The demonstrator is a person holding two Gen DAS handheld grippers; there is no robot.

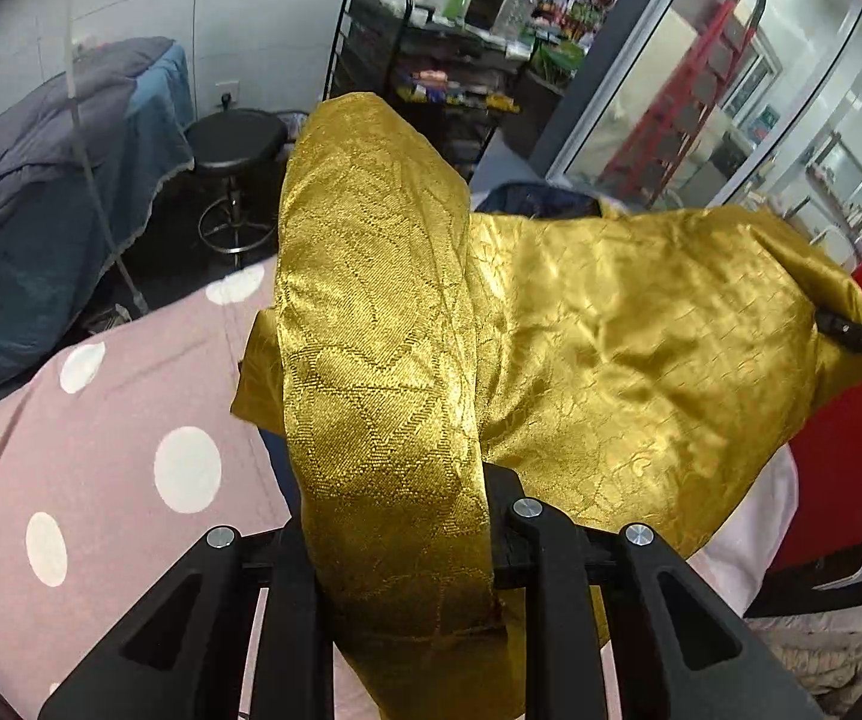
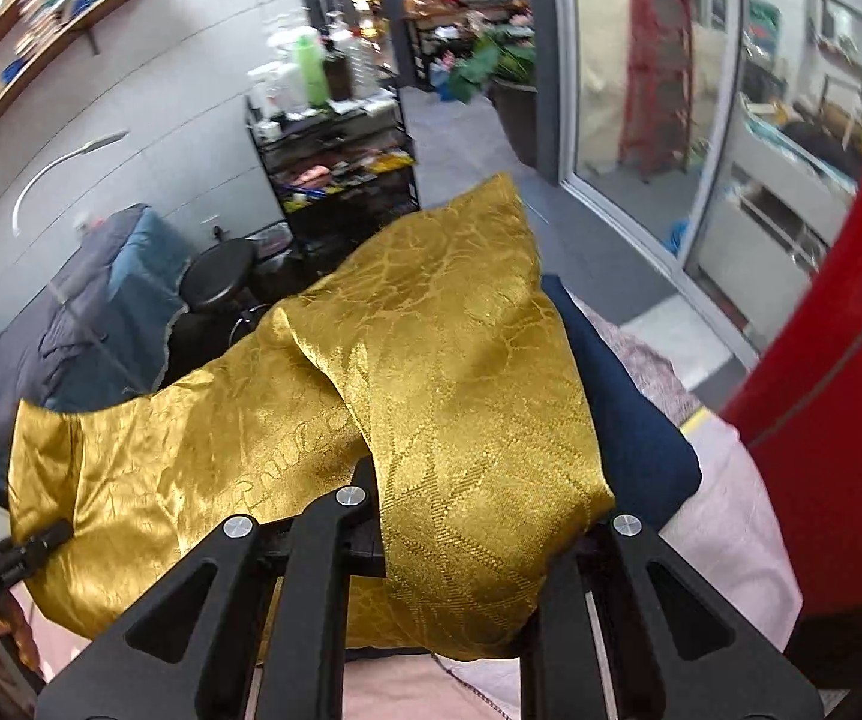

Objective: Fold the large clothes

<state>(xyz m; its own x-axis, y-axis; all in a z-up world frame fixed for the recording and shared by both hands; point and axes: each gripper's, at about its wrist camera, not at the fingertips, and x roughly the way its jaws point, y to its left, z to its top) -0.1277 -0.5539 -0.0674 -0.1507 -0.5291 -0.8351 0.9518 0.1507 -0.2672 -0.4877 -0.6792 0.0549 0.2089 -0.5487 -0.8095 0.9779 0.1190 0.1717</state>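
A large shiny gold patterned garment [image 1: 610, 336] hangs stretched in the air between my two grippers, above a pink polka-dot bed cover [image 1: 101, 450]. My left gripper [image 1: 395, 540] is shut on one edge of the garment, and a fold of cloth drapes over its fingers and hides the tips. The right gripper [image 1: 850, 339] shows at the right edge of the left wrist view, pinching the far corner. In the right wrist view the garment [image 2: 203, 468] drapes over my right gripper [image 2: 460, 540], which is shut on it. The left gripper [image 2: 29, 546] holds the far corner there.
A dark blue cloth [image 2: 628, 420] and pale pink fabric [image 2: 724, 522] lie under the garment. A black stool [image 1: 236, 138], a blue-grey covered bed [image 1: 41, 192] and a black shelf rack with bottles [image 1: 431, 48] stand behind. A red panel [image 2: 838, 408] and glass doors [image 1: 700, 90] are at right.
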